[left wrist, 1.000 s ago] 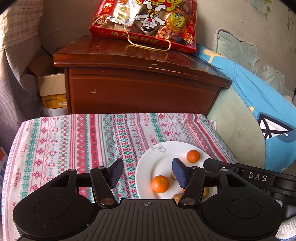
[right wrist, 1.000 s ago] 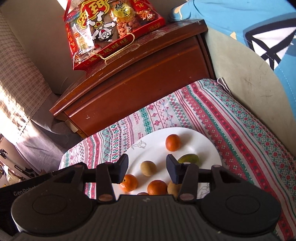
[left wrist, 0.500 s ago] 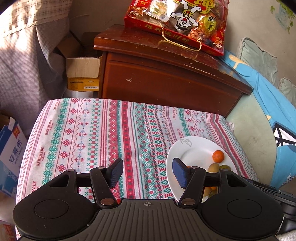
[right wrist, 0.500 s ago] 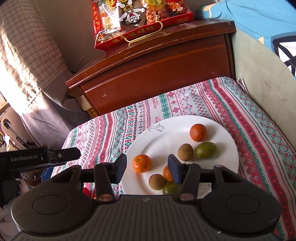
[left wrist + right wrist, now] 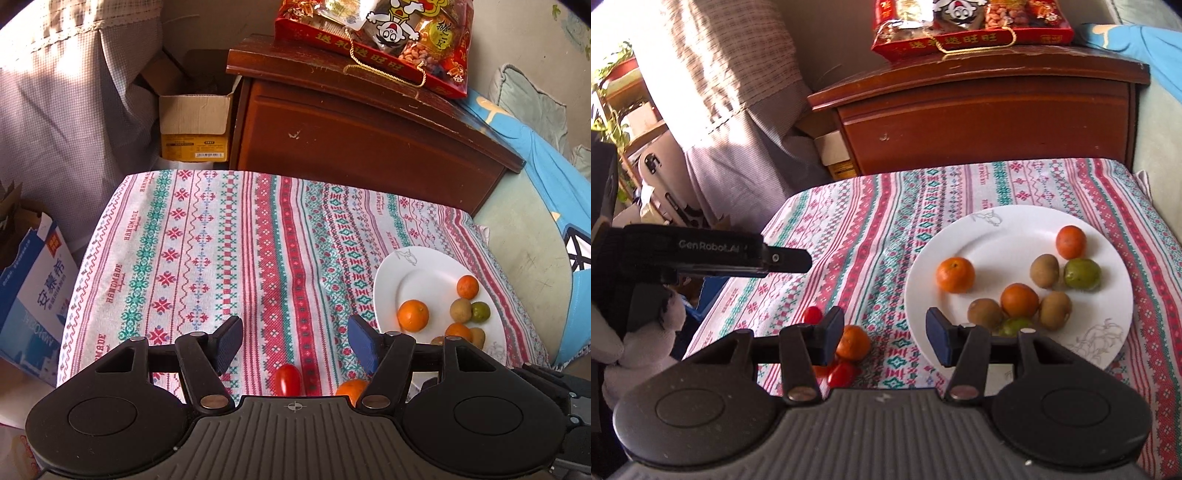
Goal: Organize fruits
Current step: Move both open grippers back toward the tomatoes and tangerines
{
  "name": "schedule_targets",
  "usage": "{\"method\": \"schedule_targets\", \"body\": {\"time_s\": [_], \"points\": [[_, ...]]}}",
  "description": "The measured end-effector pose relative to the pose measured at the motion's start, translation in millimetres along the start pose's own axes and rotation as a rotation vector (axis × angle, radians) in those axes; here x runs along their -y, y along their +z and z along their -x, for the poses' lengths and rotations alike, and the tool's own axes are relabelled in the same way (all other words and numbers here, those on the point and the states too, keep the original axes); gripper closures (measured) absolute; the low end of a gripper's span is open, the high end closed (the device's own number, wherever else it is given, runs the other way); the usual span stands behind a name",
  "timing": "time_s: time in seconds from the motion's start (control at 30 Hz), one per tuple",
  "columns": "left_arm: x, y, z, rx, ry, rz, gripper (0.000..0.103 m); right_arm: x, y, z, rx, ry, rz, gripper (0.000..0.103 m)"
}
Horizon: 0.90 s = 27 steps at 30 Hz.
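Note:
A white plate (image 5: 997, 236) on the patterned tablecloth holds several tangerines, brown kiwis and green fruits; it also shows in the left wrist view (image 5: 417, 273). A loose tangerine (image 5: 853, 341) and red cherry tomatoes (image 5: 842, 373) lie on the cloth left of the plate. In the left wrist view a cherry tomato (image 5: 287, 378) and the tangerine (image 5: 351, 391) lie just ahead of the gripper body. My left gripper (image 5: 293, 341) is open and empty above them. My right gripper (image 5: 884, 334) is open and empty, over the plate's near left edge.
A brown wooden cabinet (image 5: 369, 140) with a red snack bag (image 5: 384, 33) stands behind the table. A cardboard box (image 5: 195, 118) and a blue carton (image 5: 33, 288) sit at the left. A blue cushion (image 5: 546, 177) lies at the right.
Both grippers have pulled back and swung left. The plate has shifted right in both views, and the loose tangerine and cherry tomatoes on the cloth have come into view.

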<state>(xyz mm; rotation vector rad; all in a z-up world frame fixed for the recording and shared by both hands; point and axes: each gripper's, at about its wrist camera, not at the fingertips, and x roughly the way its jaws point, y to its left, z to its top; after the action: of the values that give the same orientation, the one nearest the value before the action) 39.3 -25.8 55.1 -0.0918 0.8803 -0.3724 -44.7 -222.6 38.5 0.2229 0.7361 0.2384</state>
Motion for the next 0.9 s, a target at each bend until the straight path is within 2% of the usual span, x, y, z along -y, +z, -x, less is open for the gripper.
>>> {"method": "schedule_targets", "body": {"time_s": [0.5,0.8,0.9], "points": [[-10,-25,-12,-0.063,0.019,-0.041,0.042,-27,-31,-21,-0.087,0.039,0.149,0.056],[-6,-32,-17,-0.065,0.008,-0.079,0.045,-37,-40,-30,-0.079,0.004,0.251,0.061],[-5,-34,-18,-0.068,-0.002,-0.088,0.050,-36,-40,-34,-0.082,0.002,0.252,0.065]]}}
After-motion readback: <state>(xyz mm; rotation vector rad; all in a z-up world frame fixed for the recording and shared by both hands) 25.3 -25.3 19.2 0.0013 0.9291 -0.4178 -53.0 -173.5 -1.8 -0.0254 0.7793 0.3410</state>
